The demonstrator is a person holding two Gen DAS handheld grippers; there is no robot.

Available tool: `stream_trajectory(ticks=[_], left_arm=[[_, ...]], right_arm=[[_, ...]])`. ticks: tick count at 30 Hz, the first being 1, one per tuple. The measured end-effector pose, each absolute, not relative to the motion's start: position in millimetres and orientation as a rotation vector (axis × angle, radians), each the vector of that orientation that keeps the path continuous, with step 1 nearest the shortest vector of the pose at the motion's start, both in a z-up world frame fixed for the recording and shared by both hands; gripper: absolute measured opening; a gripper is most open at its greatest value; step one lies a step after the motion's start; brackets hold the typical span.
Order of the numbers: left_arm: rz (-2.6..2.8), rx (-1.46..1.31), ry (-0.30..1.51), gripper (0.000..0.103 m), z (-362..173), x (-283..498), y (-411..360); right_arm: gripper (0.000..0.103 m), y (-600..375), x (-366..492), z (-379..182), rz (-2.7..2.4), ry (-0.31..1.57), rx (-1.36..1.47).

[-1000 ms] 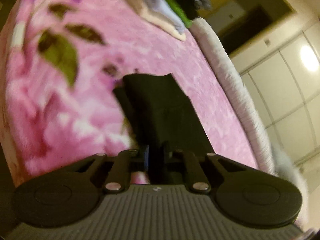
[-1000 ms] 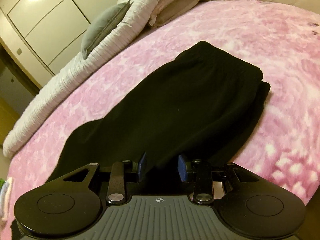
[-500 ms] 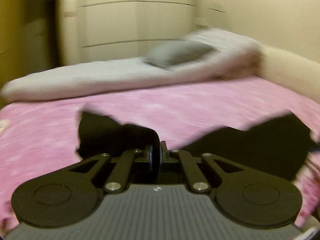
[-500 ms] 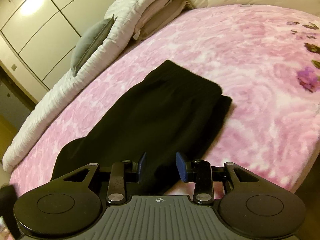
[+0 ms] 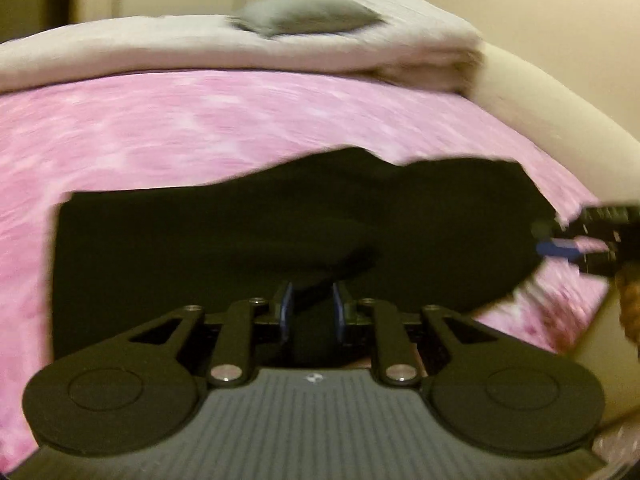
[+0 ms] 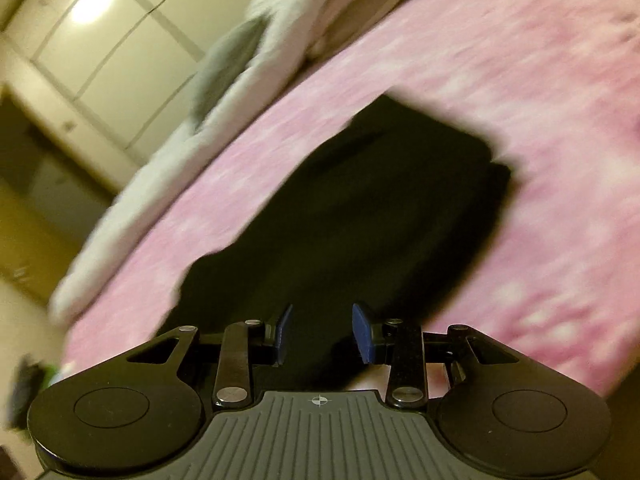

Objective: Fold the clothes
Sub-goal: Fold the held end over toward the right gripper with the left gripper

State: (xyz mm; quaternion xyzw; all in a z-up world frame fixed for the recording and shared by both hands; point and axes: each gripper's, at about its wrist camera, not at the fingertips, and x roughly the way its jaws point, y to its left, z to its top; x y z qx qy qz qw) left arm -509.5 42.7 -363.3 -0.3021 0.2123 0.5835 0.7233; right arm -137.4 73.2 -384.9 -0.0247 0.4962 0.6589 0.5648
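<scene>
- The black trousers (image 5: 224,240) lie on the pink bedspread (image 5: 200,128), near the bed's front edge, already doubled lengthwise as far as the blur allows me to judge.
- The left tongs (image 5: 310,308) have just been opening and now stand narrowly apart; a ridge of black cloth sits between the blue pads (image 5: 286,312), but they do not look pressed on it, so I read this as a release.
- The right tongs (image 6: 322,334) stand fairly wide over the garment's near end, with black fabric below them and nothing gripped.
- In the left view the right tongs appear at the far right edge, beside the trousers' end.
- Judged step: letting the folded-over part settle, then taking fresh hold for the next fold.
- To do it well: open the left tongs fully before lifting away, so the pads do not drag the ridge and undo the fold.
- Lift straight off, then flatten the raised crease in the middle.
- A grey pillow (image 5: 308,16) and pale folded bedding (image 5: 420,60) lie well apart, clear of the work.
</scene>
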Motion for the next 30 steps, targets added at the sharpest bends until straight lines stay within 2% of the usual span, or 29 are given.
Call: stream_trajectory(ticks=[5,8,17,19,20,21,24,30], left_arm=[[1.416,-0.770,0.436,0.018,-364,-563,50],[1.426,-0.853,0.398,0.018,-371,-588,52],[1.411,-0.929,0.304,0.019,-380,-627,52],[1.405,-0.928,0.301,0.019,-382,-629,55],[1.398,-0.924,0.297,0.019,-382,-629,57],[1.392,-0.920,0.294,0.019,-381,-630,59],[1.369,-0.902,0.278,0.019,-376,-630,64],[1.284,-0.890,0.270,0.021,-362,-612,86]], right_arm=[[0.037,97,-197,-409,1.691,1.350,-0.083],[0.037,112,-226,-418,1.733,1.394,-0.073],[0.037,154,-280,-434,1.762,1.408,-0.173],[0.036,160,-289,-435,1.775,1.375,-0.180],[0.033,163,-293,-436,1.782,1.358,-0.183],[0.004,161,-296,-432,1.806,1.314,-0.182],[0.004,155,-301,-417,1.878,1.174,-0.178],[0.004,127,-244,-373,1.779,0.839,-0.122]])
